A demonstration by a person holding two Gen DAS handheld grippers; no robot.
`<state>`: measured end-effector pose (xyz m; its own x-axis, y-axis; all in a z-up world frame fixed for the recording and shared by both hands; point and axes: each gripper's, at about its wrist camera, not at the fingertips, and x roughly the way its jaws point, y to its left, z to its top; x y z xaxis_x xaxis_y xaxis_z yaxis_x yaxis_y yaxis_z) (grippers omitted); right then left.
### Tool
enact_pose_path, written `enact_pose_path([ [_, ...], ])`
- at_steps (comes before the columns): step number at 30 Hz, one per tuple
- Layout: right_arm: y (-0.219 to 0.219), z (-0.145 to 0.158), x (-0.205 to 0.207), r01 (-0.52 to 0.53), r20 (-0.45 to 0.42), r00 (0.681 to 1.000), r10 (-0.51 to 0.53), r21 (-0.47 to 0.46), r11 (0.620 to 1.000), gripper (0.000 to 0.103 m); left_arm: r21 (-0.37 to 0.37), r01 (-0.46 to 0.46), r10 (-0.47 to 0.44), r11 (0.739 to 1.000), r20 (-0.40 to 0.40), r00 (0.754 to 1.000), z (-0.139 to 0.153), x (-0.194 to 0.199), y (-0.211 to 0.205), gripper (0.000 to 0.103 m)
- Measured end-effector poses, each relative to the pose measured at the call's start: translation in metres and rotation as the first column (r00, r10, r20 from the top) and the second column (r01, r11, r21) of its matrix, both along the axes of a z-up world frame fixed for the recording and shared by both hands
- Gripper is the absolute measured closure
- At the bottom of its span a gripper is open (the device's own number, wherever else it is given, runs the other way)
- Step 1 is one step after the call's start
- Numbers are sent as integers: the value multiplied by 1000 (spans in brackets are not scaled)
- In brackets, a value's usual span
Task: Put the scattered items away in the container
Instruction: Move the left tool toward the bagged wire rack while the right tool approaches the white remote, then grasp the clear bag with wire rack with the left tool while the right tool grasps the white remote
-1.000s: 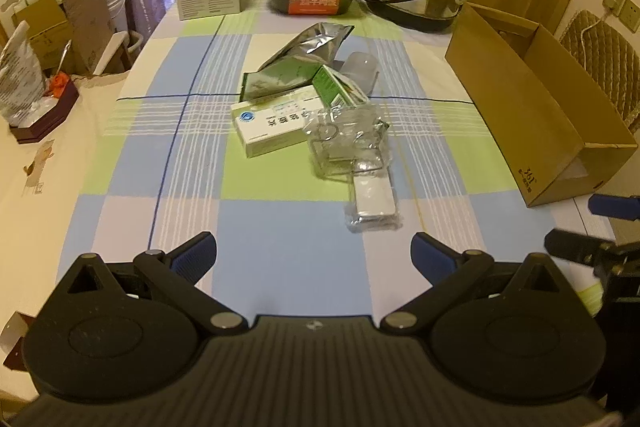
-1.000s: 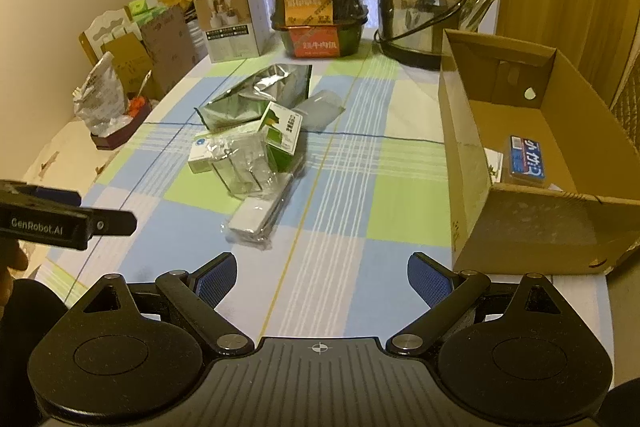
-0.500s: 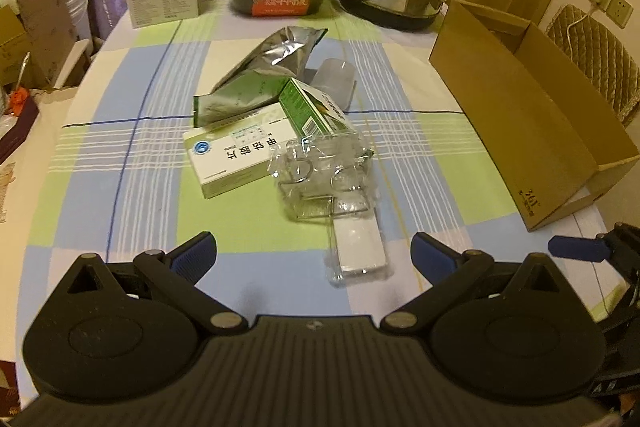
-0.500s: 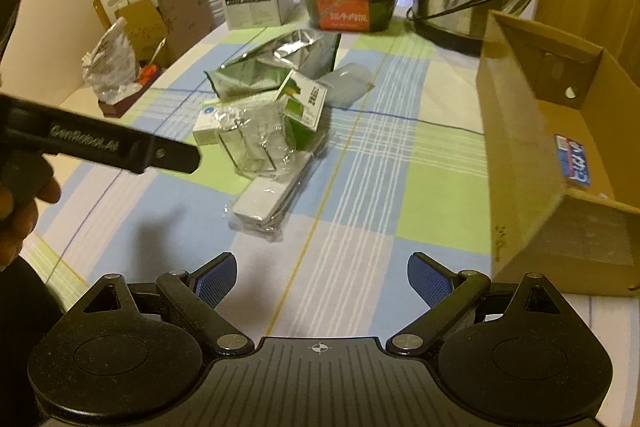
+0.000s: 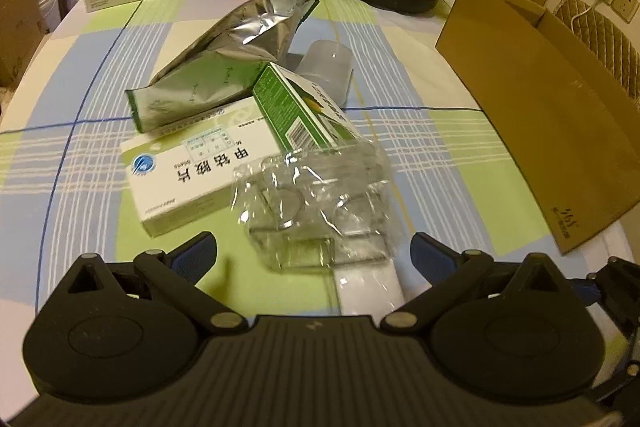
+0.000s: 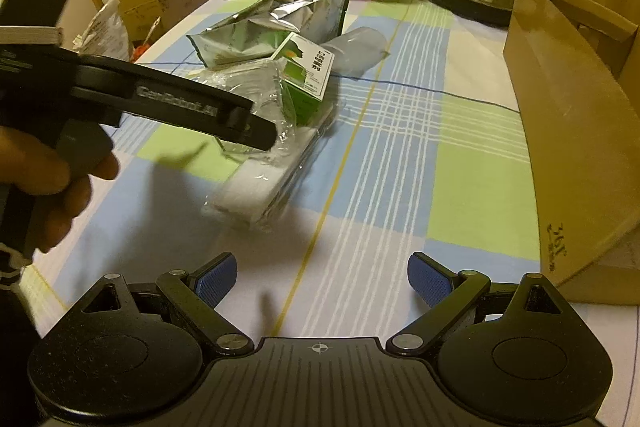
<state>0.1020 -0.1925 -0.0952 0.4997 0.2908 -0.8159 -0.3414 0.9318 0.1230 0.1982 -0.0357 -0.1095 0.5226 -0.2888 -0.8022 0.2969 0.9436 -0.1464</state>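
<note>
While the left gripper (image 5: 314, 251) is held with its blue-padded fingers (image 5: 196, 253) spread wide and nothing between them, a crumpled clear plastic blister tray (image 5: 316, 203) is seen just ahead at twelve o'clock, between the fingertips' lines; a white flat packet in clear wrap (image 5: 368, 287) is partly tucked under that tray, toward five o'clock of it; a white rectangular medicine box with blue print (image 5: 188, 175) lies at ten o'clock, touching the tray; a green-and-white carton (image 5: 296, 107) is leaned on the white box, and a silver foil pouch (image 5: 228, 63) is spread beyond it at eleven o'clock. The brown open cardboard box (image 5: 536, 123) stands well apart at two o'clock on the checked blue, green and white tablecloth (image 5: 80, 163). The right gripper (image 6: 322, 277) is likewise released, empty, above bare cloth; the pile is seen at eleven o'clock of it, and the person's hand (image 6: 52, 183) on the left tool at nine o'clock.
</note>
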Motion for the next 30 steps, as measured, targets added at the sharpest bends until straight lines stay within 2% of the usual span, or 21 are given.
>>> enact_pose_path([
  [3,0,-6,6,2,-5,1000,-2,0,1000,6,-15,21,-21,1000,-9,1000,-7,7,-1,10],
  [5,0,-9,9,3,-5,1000,-3,-1,1000,6,-36,33,-34,999,-26,999,-10,10,-1,18],
  [6,0,-10,11,4,-5,1000,-4,-1,1000,6,-46,40,-41,998,-30,999,-11,10,-1,26],
  [9,1,-12,14,3,-3,1000,-3,3,1000,6,-43,50,-51,998,-28,998,-9,8,-2,34],
  [15,11,-8,17,-14,14,1000,13,17,1000,6,-35,14,-15,999,-25,1000,8,-4,17,36],
  [21,32,-10,20,-41,12,999,40,38,998,6,44,-39,40,998,-14,999,19,-23,51,36],
  [26,51,-14,32,-17,-10,1000,18,77,997,6,47,-104,105,993,-32,994,18,-30,80,36],
  [30,65,-20,48,6,-4,1000,-6,57,998,6,37,-121,122,992,-37,992,17,-31,87,36],
])
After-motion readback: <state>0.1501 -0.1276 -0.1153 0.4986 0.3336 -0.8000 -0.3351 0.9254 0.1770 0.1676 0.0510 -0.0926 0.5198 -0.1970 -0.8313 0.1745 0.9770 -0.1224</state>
